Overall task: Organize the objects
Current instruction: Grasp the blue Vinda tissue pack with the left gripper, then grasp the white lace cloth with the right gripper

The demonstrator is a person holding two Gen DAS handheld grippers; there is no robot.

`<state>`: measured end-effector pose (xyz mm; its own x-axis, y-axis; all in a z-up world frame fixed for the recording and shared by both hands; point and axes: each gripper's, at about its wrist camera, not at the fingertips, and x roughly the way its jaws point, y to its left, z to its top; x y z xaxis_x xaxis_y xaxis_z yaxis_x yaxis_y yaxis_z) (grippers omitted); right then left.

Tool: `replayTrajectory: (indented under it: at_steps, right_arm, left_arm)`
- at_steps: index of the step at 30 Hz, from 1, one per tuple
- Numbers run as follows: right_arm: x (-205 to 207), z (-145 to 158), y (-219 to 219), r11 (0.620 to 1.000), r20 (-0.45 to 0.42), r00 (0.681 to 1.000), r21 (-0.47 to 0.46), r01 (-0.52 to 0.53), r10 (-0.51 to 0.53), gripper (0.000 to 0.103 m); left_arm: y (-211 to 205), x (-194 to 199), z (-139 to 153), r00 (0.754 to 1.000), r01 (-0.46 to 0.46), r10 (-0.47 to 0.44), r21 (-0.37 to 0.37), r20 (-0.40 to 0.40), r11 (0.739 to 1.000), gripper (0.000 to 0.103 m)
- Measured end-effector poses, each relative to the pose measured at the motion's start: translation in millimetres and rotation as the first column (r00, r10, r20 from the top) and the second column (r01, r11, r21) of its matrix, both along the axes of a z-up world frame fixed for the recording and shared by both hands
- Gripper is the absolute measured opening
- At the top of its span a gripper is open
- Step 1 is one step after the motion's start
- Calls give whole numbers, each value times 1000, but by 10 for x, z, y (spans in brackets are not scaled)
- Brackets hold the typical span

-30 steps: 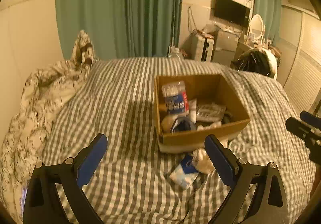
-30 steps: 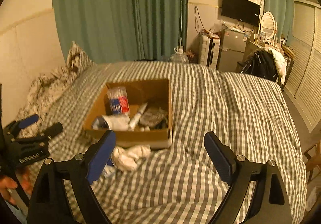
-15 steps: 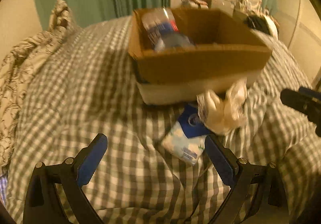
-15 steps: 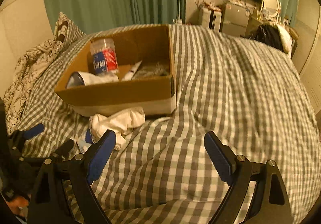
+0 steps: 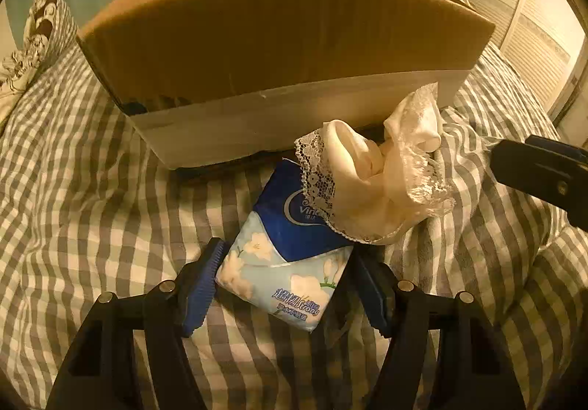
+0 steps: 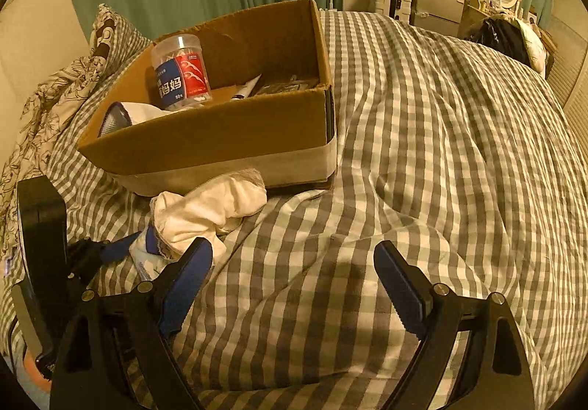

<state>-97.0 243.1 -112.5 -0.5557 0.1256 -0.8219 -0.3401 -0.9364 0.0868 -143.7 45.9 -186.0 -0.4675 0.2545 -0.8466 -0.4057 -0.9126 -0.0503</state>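
A blue and white tissue pack [image 5: 290, 259] lies on the checked bedspread in front of a cardboard box [image 5: 279, 42]. My left gripper [image 5: 284, 285] is down on the bed, its blue pads closed against both sides of the pack. A white lace cloth [image 5: 375, 182] lies over the pack's far end, against the box. In the right wrist view the cloth [image 6: 209, 211] and the box [image 6: 220, 138] sit to the left. My right gripper [image 6: 294, 285] is open and empty above the bedspread.
The box holds a clear jar with a red and blue label [image 6: 182, 74], a tube and other small items. A patterned pillow [image 6: 66, 86] lies at the far left. Green curtains, a cabinet and a TV stand behind the bed.
My left gripper has dropped toward the bed, moved up to the tissue pack and closed around it. My right gripper has moved lower and closer to the box and stays open.
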Motion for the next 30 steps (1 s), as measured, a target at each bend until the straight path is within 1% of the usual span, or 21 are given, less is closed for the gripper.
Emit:
replayTrajectory:
  at_steps: [2,6,8,11,13,15,18,21,25,27,29,30]
  right_arm:
    - [3,12,-23,1000,-6,1000,5,-4,4,90]
    - [-2,39,-94,999,-8,1000,30,-18,19,90]
    - [-13,48,-143,999,-8,1000,38,-27,27,90]
    - [-49,47,-241,997,-5,999,53,-52,52,90]
    - [-87,41,-319,995,-1,997,66,-73,73,90]
    - [-129,23,-389,993,0,995,70,-95,95,90]
    - [-220,-33,-499,988,11,990,69,-138,138,90]
    - [-314,-110,-582,983,37,986,74,-165,163,90]
    - [-399,-193,-636,980,56,982,69,-184,180,89]
    - [-420,-230,-639,980,69,981,65,-186,182,83]
    - [-435,-267,-622,981,87,980,61,-183,177,69]
    - [-436,-284,-613,982,93,980,54,-182,176,65]
  left_arm:
    - [-37,53,38,1000,-5,5,14,2,1000,68]
    - [-183,155,144,998,-59,59,4,13,998,68]
    - [-324,163,226,996,-92,92,32,16,995,68]
    - [-540,165,364,989,-149,150,53,-8,987,68]
    - [-634,131,424,982,-186,187,47,-31,982,68]
    - [-749,97,429,971,-233,235,48,-40,971,68]
    - [-875,17,366,958,-285,287,50,-19,957,68]
    - [-919,-18,295,950,-312,312,42,-1,949,68]
    - [-921,-10,264,948,-319,319,41,4,947,68]
    - [-873,45,243,949,-314,314,36,2,949,68]
    - [-847,28,232,952,-306,306,29,5,952,68]
    - [-843,28,225,952,-305,305,26,6,952,68]
